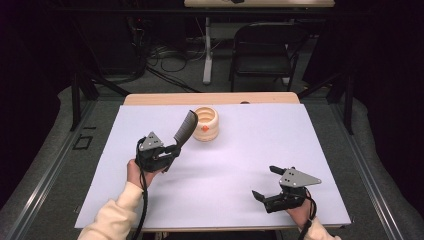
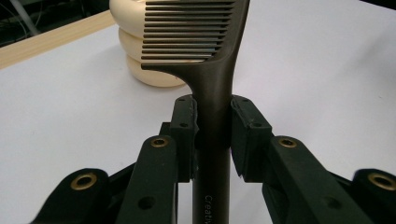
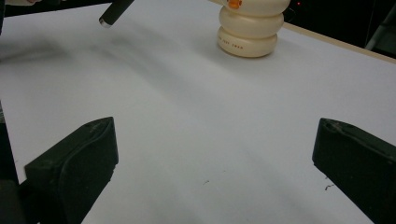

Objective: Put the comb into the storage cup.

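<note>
Left gripper clenched on comb handle; comb's long axis runs straight ahead toward cup, just beyond teeth. Right gripper released, well apart.

Overall light: you work on a brightly, evenly lit white table; the room beyond it is dark.
Shadows: you see soft, faint ones under the left gripper and right gripper.
Glare: none on the matte sheet; the comb handle carries a mild sheen.
Focus: in your left gripper view the comb teeth are sharp, the near jaws slightly soft.
Blur: your right gripper view shows soft jaws and grainy far edges.
</note>
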`<action>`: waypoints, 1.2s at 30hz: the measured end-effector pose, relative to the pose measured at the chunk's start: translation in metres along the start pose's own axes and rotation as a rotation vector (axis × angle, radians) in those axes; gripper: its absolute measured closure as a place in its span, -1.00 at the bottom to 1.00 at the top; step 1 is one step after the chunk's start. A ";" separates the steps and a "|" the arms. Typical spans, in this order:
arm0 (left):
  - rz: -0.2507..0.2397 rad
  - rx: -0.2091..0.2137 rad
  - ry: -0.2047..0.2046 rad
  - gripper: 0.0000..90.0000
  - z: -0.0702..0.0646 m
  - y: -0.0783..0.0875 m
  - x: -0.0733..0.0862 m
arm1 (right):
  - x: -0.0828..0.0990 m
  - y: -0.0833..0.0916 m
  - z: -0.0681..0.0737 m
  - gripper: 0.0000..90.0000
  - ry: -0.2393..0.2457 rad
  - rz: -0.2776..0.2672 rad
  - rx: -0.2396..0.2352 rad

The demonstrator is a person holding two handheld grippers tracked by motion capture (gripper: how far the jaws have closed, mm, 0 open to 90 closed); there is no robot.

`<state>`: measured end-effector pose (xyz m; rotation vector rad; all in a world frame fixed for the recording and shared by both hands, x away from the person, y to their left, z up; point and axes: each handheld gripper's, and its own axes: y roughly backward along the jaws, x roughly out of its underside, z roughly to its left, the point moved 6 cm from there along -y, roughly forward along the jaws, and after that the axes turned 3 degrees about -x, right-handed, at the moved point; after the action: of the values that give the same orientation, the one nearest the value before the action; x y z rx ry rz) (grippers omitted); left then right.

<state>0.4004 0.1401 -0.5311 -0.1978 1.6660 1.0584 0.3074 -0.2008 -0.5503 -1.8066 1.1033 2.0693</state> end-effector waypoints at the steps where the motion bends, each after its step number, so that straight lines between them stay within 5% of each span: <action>1: -0.002 -0.002 -0.003 0.62 0.001 0.000 -0.001 | 0.000 0.000 0.000 -1.00 -0.001 0.000 0.000; 36: -0.078 -0.035 -0.016 0.62 0.015 -0.009 -0.038 | 0.000 -0.001 0.000 -1.00 -0.006 0.002 0.002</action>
<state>0.4303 0.1315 -0.5039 -0.2741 1.6134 1.0281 0.3078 -0.1998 -0.5511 -1.7978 1.1050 2.0727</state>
